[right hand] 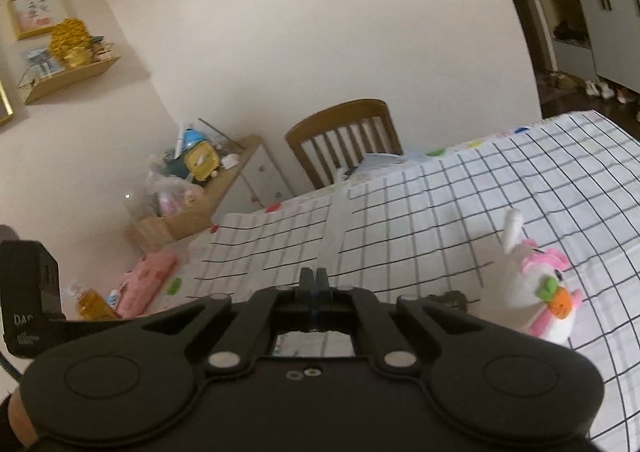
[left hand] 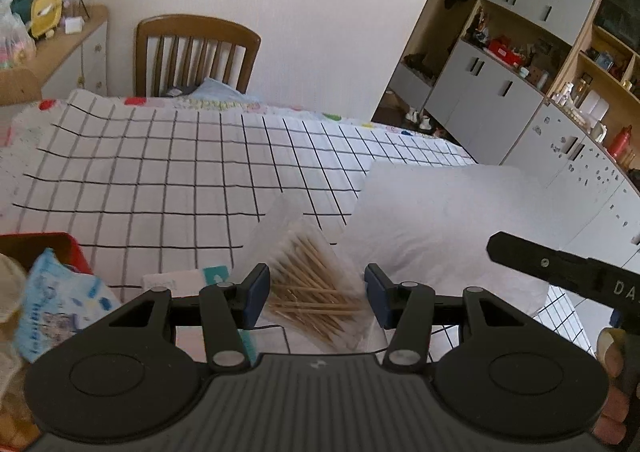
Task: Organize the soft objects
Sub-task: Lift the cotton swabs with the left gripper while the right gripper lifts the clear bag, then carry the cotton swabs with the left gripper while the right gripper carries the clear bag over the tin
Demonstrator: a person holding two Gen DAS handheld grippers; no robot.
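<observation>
At lower centre of the left wrist view, the left gripper (left hand: 317, 294) clamps a clear bag of cotton swabs (left hand: 310, 284), sticks running diagonally up-left, above the checked tablecloth (left hand: 160, 172). The right gripper (right hand: 314, 277), angled slightly downward, pinches a thin clear strip (right hand: 334, 228).

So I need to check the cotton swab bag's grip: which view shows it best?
The left wrist view: the cotton swab bag sits between the left gripper pads. The right wrist view shows none of it.
</observation>
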